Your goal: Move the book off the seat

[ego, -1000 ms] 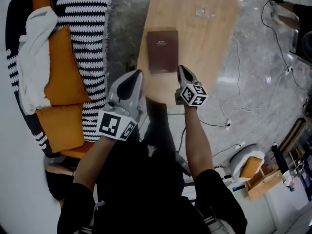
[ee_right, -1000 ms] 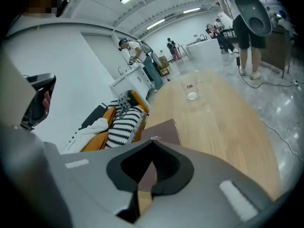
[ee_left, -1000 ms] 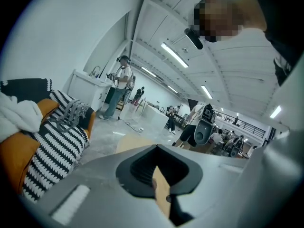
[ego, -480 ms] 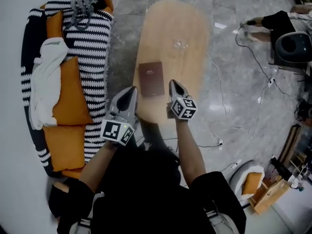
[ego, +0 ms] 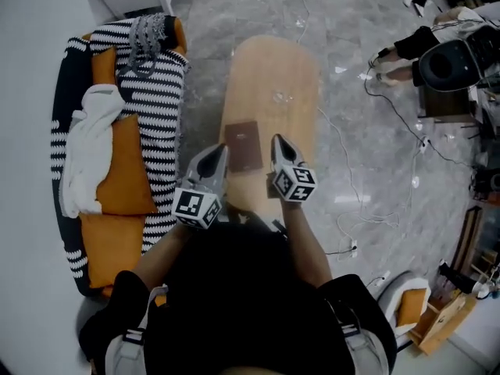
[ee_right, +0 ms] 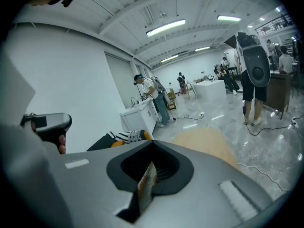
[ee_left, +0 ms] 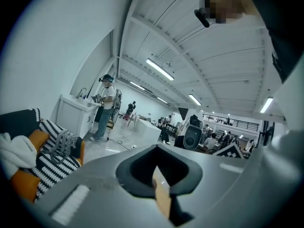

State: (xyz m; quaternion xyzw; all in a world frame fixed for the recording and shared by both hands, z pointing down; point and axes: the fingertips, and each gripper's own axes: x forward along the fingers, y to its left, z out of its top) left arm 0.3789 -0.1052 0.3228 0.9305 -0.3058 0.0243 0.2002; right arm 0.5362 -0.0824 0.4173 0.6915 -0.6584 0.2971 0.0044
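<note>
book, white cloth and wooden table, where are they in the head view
book point(ego: 243, 144), head view, middle of cover
white cloth point(ego: 87, 153), head view, its middle
wooden table point(ego: 275, 67), head view, bare far end

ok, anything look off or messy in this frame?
Nothing damaged or spilled. The book lies flat on the wooden table. The only untidy bits are a crumpled white cloth on the striped sofa and loose cables trailing across the floor.

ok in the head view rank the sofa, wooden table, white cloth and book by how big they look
1. sofa
2. wooden table
3. white cloth
4. book, clearly the smallest
</note>
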